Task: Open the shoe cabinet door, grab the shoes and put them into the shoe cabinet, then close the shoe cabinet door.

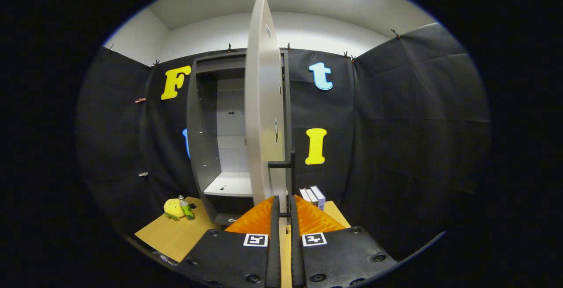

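Tool [284,206] at the cabinet door [264,103]. Its two fingers [275,217] stand nearly together, a slim gap between them, with the door's dark bar handle [290,178] running down into that gap. Both fingers appear to press the handle's lower end; contact itself is hard to make out.

Door swung wide, seen almost edge-on, pale inner face turned toward the cabinet opening. Handle on the door's outer side, mounted on short pegs.

Shoe cabinet [206,138]: dark grey carcass, standing on the wooden worktop [176,235] against the black cloth wall. Interior open to view beyond the fingers, on the door's hinge-away side. One pale shelf [228,184] low down, a paler back panel above it. A small dark mark sits on the shelf; too small to tell what.

Beside the cabinet base: a yellow plush toy [173,209] touching a small green bottle [188,210]. On the other side of the door, just ahead of the fingers, a few white boxes [313,195] standing upright.
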`<act>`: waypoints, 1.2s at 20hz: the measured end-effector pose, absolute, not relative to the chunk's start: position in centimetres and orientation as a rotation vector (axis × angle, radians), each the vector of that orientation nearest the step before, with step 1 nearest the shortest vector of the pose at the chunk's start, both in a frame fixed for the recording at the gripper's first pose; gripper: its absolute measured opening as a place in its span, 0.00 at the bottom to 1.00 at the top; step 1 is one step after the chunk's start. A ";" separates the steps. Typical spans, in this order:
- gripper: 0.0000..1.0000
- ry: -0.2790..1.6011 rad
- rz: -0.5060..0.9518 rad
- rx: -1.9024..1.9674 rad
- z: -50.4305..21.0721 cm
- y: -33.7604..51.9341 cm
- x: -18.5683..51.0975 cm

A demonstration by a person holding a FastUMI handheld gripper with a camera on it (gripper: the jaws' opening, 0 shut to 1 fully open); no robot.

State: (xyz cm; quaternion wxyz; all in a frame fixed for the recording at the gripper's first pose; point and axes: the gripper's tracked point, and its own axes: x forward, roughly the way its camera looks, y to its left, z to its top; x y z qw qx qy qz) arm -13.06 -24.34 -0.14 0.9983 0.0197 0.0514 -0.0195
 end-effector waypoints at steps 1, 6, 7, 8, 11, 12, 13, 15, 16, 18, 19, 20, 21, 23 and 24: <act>0.13 0.091 -0.053 0.032 0.2 -24.9 -13.8; 0.13 0.101 -0.058 0.031 -0.5 -25.4 -15.5; 0.13 0.111 -0.046 0.035 -0.9 -25.0 -15.5; 0.13 0.124 -0.031 0.038 -1.5 -24.4 -15.5; 0.13 0.177 0.029 0.043 -4.2 -21.8 -15.5; 0.13 0.207 0.051 0.046 -5.6 -21.0 -15.5; 0.13 0.238 0.074 0.049 -7.1 -20.1 -15.5; 0.14 0.309 0.115 0.058 -10.5 -18.1 -15.4; 0.14 0.343 0.129 0.062 -12.2 -17.2 -15.3; 0.13 0.404 0.143 0.066 -15.8 -15.6 -15.0; 0.13 0.439 0.153 0.071 -17.8 -14.7 -15.0; 0.14 0.483 0.163 0.072 -19.9 -13.6 -15.1; 0.13 0.530 0.171 0.071 -22.4 -12.8 -15.4; 0.14 0.609 0.178 0.069 -26.7 -11.3 -15.8; 0.14 0.642 0.180 0.076 -28.6 -10.5 -15.9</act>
